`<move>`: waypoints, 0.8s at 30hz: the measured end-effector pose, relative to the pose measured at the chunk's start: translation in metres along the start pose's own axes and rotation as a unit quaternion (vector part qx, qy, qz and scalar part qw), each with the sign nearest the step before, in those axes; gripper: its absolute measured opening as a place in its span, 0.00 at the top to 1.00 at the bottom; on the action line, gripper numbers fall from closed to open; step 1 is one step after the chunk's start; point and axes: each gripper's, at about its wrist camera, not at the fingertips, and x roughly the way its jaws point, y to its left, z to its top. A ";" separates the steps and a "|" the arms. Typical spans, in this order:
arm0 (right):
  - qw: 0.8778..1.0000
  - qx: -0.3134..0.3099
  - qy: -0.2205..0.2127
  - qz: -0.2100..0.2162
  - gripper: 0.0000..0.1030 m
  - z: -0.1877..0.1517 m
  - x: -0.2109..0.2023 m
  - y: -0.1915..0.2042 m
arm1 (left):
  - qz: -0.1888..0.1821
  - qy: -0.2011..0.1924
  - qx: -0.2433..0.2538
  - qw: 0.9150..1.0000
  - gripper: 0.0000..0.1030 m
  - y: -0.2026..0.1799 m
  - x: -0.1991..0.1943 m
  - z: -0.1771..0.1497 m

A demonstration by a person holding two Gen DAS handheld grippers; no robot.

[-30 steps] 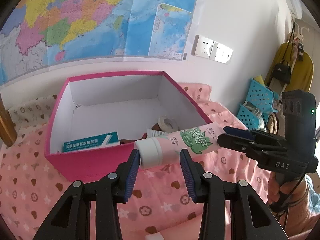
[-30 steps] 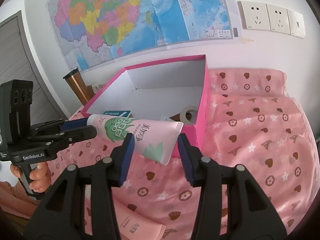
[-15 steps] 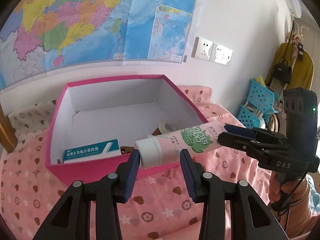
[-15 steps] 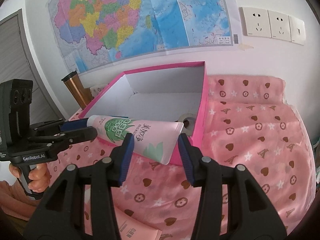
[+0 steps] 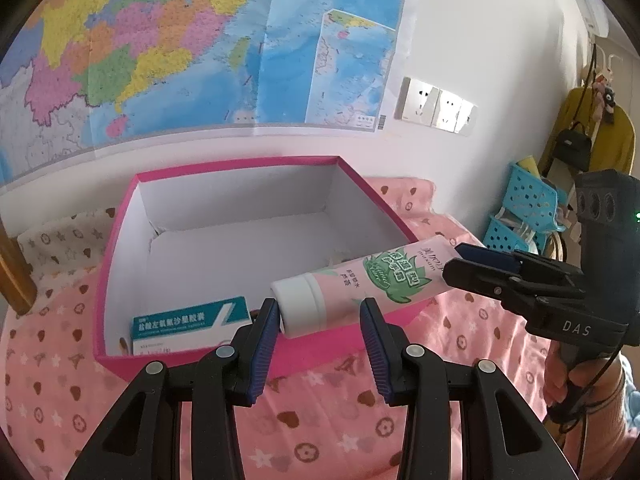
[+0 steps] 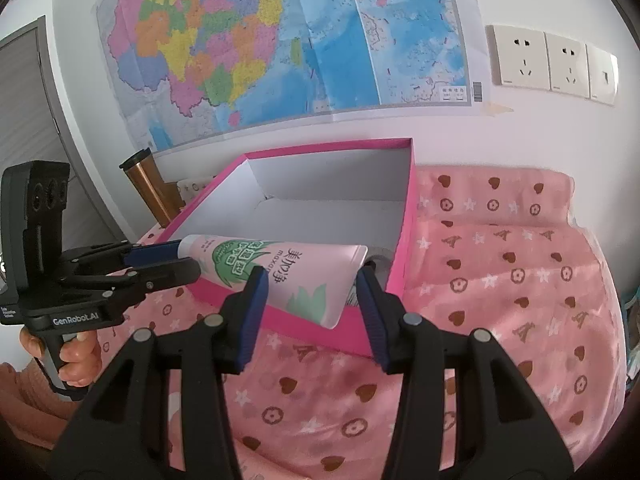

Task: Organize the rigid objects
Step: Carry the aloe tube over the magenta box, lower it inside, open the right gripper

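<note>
Holding noted: the pink tube (image 5: 360,280) hung in the air, lying nearly level across the near right corner of the pink box (image 5: 240,164), white cap toward the left tongs (image 5: 320,336) and flat crimped tail toward the right tongs (image 6: 312,312).

- Right tongs: closed to the width of the tail, a pad pressing each edge. Judged to be carrying the tube.
- Left tongs: partly open around the cap. The left pad touched the cap; a gap showed at the right pad. The right wrist view hid the cap between the fingers, so I could not tell whether this grip was firm.
- Box: stood on the pink heart-print cloth (image 5: 60,360), with a teal carton (image 5: 188,320) inside against the near wall, to the left. The floor behind it was bare.

Step in hand, as judged: lower the tube into the box.

To do it well:
1. Carry the tube further over the rim so both ends clear the wall.
2. Keep it level and aim for the bare floor behind the carton.
3. Release low, since a soft tube may roll or bounce off the rim.
4. Open the two tongs together, or the cap end first, so the tail does not twist.
</note>
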 end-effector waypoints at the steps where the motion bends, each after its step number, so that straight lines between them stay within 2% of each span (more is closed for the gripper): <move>1: 1.000 0.000 -0.001 -0.001 0.53 0.001 0.001 0.000 | 0.001 0.001 0.000 1.000 0.60 0.000 0.001 0.001; 15: 1.000 0.001 0.009 -0.001 0.53 0.007 0.015 -0.006 | 0.018 0.000 0.009 1.000 0.60 0.002 0.008 0.010; 24: 1.000 0.003 0.022 -0.006 0.53 0.013 0.029 -0.013 | 0.030 0.014 0.008 0.999 0.60 0.006 0.024 0.014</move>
